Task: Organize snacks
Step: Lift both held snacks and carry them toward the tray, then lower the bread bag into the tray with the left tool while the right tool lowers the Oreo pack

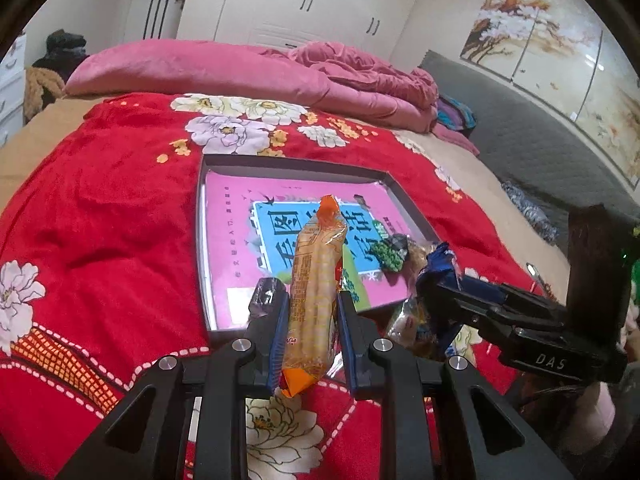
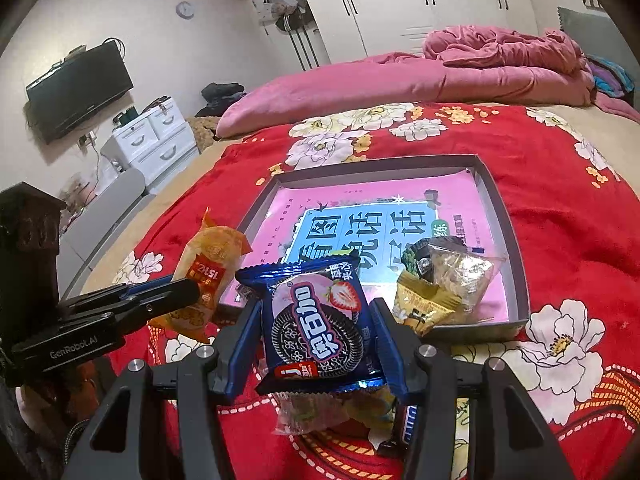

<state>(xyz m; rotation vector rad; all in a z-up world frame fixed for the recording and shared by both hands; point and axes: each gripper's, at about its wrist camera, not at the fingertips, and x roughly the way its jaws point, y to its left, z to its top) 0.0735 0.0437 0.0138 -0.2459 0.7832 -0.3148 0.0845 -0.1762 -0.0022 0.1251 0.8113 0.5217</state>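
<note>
My left gripper [image 1: 313, 298] is shut on a long orange biscuit pack [image 1: 314, 300] and holds it above the near edge of a shallow grey box [image 1: 296, 164] lined with a pink book. It also shows in the right wrist view [image 2: 208, 276]. My right gripper [image 2: 314, 312] is shut on a blue Oreo pack [image 2: 316, 320], just in front of the box [image 2: 500, 208]; the pack also shows in the left wrist view [image 1: 440, 264]. Yellow, clear and green snack packs [image 2: 444, 280] lie in the box's near right corner.
The box sits on a red floral blanket [image 1: 100, 220] on a bed. More loose snack packs [image 2: 360, 416] lie on the blanket under my right gripper. A pink quilt [image 1: 240, 68] lies at the far side. A grey headboard [image 1: 540, 148] runs along the right.
</note>
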